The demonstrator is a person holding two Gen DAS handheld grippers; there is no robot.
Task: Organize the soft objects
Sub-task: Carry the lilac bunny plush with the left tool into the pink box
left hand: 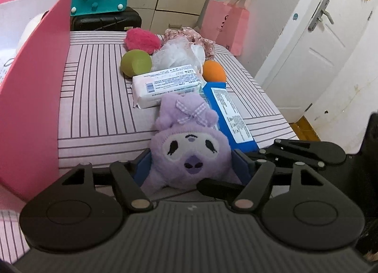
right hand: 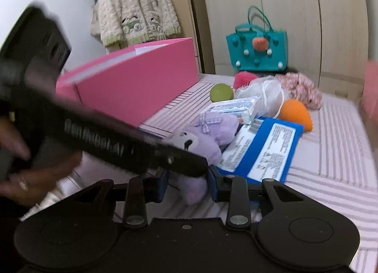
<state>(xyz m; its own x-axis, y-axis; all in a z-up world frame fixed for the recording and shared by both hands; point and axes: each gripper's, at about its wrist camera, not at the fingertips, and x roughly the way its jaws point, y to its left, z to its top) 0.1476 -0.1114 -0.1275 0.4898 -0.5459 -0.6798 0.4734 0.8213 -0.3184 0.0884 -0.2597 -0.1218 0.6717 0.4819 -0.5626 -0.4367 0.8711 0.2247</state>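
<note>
Purple plush toy [left hand: 189, 152], gingham bow, embroidered face, fuzzy.

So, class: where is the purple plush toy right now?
The purple plush toy lies low in the middle of both wrist views, on the striped bed between the left gripper pads, against the blue packet, right of the pink box.

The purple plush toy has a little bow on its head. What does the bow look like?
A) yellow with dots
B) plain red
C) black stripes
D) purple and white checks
D: the bow on the purple plush toy is purple and white checked cloth, seen in both wrist views.
</note>
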